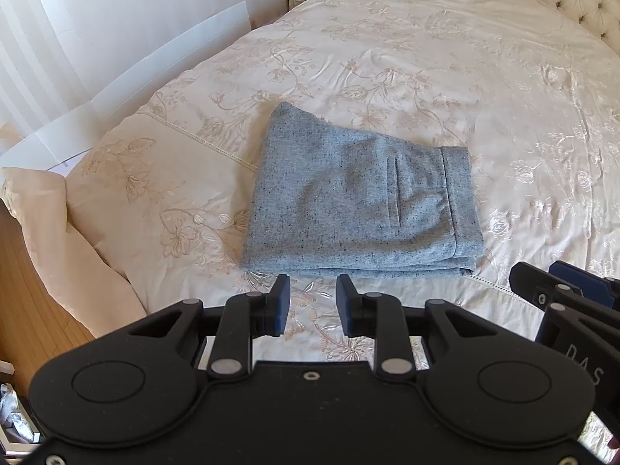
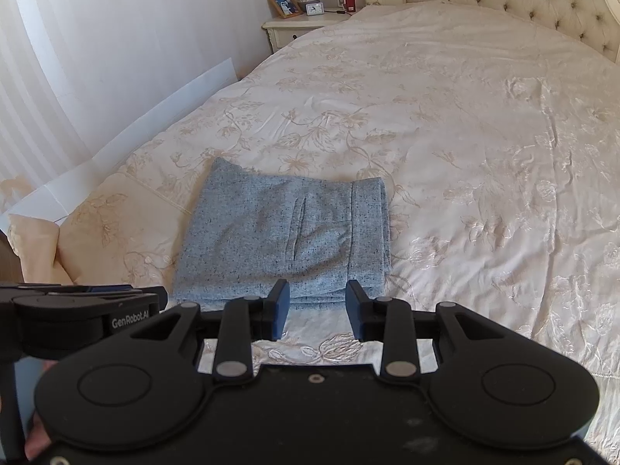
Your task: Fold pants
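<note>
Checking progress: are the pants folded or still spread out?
Folded: the pants lie as a compact rectangle on the bed, layered edges stacked at the near side.

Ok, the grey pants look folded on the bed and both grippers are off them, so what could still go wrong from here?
1. The pants lie near the bed's left edge; a nudge that way might slide them off.
2. The folded layers show stacked and loose along the near edge; catching it with the open left gripper or right gripper could undo the fold.
</note>
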Tool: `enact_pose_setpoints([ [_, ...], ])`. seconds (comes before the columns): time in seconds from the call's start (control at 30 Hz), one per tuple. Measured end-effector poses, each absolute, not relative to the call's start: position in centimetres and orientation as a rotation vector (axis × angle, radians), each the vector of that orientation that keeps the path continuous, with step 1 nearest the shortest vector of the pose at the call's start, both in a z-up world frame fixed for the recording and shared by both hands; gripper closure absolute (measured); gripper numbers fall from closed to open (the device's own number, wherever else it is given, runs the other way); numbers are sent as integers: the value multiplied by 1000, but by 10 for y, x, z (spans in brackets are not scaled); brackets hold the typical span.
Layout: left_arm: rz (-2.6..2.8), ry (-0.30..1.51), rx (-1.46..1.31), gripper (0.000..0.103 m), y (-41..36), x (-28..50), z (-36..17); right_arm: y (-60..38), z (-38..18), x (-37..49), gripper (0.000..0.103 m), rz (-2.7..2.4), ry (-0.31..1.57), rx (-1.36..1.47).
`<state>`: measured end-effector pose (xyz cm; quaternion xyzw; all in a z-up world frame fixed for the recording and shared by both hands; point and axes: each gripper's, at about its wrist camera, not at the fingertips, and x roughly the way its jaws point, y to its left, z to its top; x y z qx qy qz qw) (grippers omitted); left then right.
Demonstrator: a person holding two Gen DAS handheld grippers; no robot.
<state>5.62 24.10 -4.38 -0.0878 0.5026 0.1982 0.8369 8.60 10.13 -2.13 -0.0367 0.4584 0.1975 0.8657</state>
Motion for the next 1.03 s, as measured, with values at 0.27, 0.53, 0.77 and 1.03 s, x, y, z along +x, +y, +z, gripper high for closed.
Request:
enact_pose_setpoints([
  [0.27, 418, 1069, -181, 66, 243, 58, -45, 103, -22, 89, 68, 413, 965, -74],
  [0.53, 422, 1070, -182, 66, 246, 59, -47, 106, -24, 91, 68, 411, 973, -74],
  [0.77, 419, 1080, -178, 66, 249, 62, -50, 107, -27, 93, 68, 412, 984, -75],
  [1.03, 432, 1075, -162, 66, 249, 64, -52, 108, -32, 96, 68, 410, 995, -73],
])
